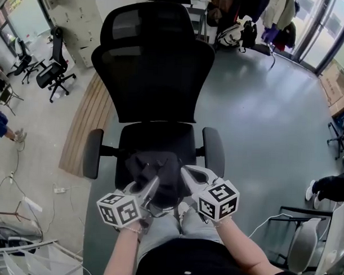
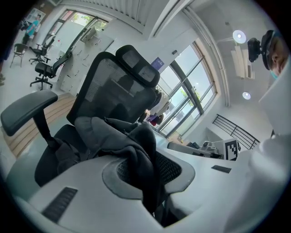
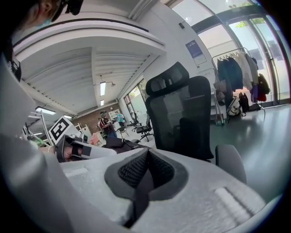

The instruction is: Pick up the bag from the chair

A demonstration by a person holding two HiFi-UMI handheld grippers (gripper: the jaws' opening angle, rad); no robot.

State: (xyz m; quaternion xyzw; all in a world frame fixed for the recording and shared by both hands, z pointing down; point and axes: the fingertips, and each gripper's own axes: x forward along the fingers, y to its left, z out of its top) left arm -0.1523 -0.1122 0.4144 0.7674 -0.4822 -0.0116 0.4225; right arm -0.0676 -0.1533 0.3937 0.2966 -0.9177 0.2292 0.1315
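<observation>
Claws on both hands are closed down narrow on the bag. The left claw has a thick fold of the dark cloth pinched between its pads. The right claw is almost shut on a thin dark strip, which I take to be a strap or an edge of the same bag. The bag hangs between the two claws over the front of the seat of the black chair.

It looks soft and limp. In the left gripper view the cloth slumps in loose folds with no frame holding its shape, so it will likely sag and swing from wherever it is gripped. It seems light, though its contents do not show. The matte cloth should not slip easily. A thick bunched fold or a strap is the safest hold, and one grip at each side keeps it from drooping to one end.

Black cloth against the black seat blurs the bag's outline, so I cannot tell whether its bottom is clear of the cushion. The marker cubes and the claws cover its near side. No handle, zip or opening can be made out. In the right gripper view only a small dark lump of the bag shows.
</observation>
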